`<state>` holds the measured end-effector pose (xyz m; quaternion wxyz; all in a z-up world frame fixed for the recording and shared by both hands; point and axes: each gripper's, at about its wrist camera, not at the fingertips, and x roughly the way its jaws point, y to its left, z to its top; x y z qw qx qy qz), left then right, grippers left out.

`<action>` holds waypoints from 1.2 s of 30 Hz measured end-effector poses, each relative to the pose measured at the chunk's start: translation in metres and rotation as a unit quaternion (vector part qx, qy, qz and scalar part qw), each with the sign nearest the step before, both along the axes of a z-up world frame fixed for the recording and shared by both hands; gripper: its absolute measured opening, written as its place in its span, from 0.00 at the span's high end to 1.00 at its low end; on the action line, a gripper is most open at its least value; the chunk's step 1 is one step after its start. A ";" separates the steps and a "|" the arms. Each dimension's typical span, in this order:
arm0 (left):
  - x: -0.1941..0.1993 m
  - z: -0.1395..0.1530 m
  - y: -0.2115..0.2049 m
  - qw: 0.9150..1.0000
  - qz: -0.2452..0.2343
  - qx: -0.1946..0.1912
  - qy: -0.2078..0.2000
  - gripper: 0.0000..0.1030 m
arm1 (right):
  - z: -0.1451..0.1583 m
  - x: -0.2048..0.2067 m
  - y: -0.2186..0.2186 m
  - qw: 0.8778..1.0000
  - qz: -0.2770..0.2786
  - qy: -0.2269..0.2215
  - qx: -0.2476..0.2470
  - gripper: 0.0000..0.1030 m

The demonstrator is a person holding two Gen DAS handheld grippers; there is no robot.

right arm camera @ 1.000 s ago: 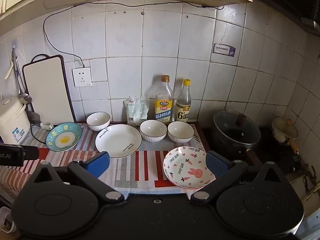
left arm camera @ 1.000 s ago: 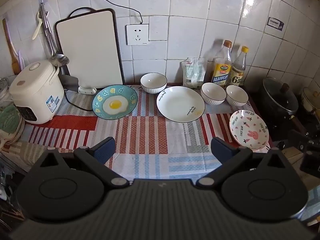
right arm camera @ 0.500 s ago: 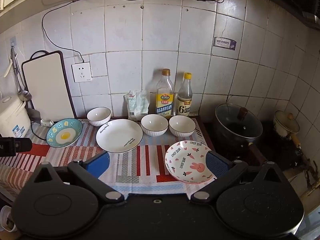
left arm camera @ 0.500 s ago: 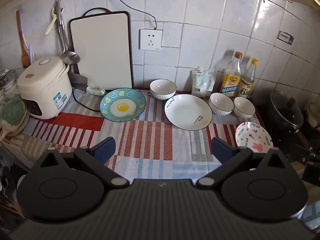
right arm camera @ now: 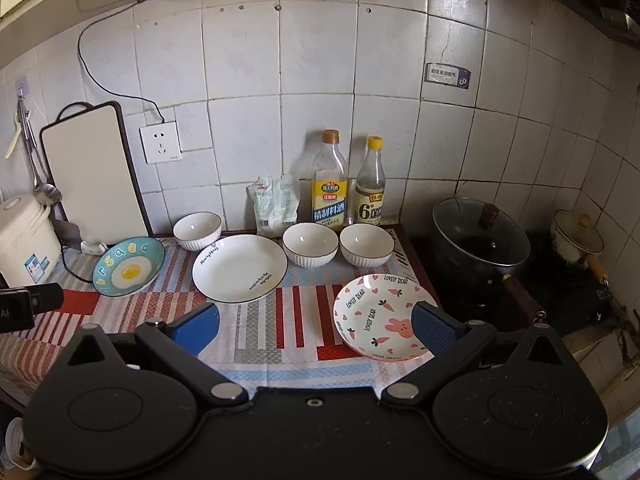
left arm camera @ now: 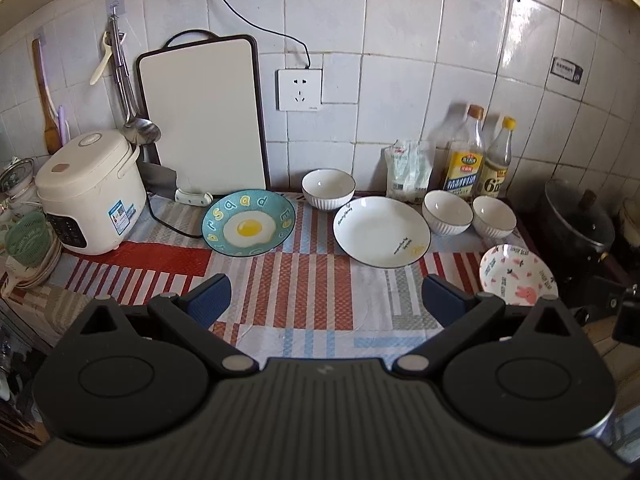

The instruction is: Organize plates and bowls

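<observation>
Six pieces of crockery sit spread across the striped cloth (left arm camera: 312, 280), nothing stacked yet. At the back, a lone white bowl (left arm camera: 328, 189) stands by the wall, with a pair of white bowls (right arm camera: 338, 244) side by side in front of the two bottles (right arm camera: 348, 184). The egg-print plate (left arm camera: 249, 222) lies to the left near the rice cooker (left arm camera: 90, 192), the big white plate (left arm camera: 382, 231) in the middle, and the pink rabbit plate (right arm camera: 380, 316) is out near the cloth's right edge beside the stove. All of it looks like glazed ceramic: stiff, smooth, likely slippery and quick to chip, so the sensible hold is a firm pinch on a rim, one pad inside and one outside. The left gripper (left arm camera: 326, 296) hangs over bare cloth, jaws spread wide, holding nothing and touching nothing. The right gripper (right arm camera: 316, 326) is just as wide apart and empty; its right finger (right arm camera: 434, 330) overlaps the rabbit plate in view, but whether it touches the rim cannot be told.
</observation>
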<state>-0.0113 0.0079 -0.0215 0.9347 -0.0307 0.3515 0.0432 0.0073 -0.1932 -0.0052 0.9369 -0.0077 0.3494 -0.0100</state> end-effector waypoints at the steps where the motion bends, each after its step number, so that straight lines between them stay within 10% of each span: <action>1: 0.000 -0.001 0.000 1.000 -0.002 0.001 0.003 0.00 | -0.001 0.001 0.000 1.000 -0.001 0.002 -0.001 0.00; 36: 0.001 -0.018 0.000 0.998 -0.026 0.000 0.062 0.00 | -0.011 0.000 0.006 1.000 0.001 0.018 0.002 0.00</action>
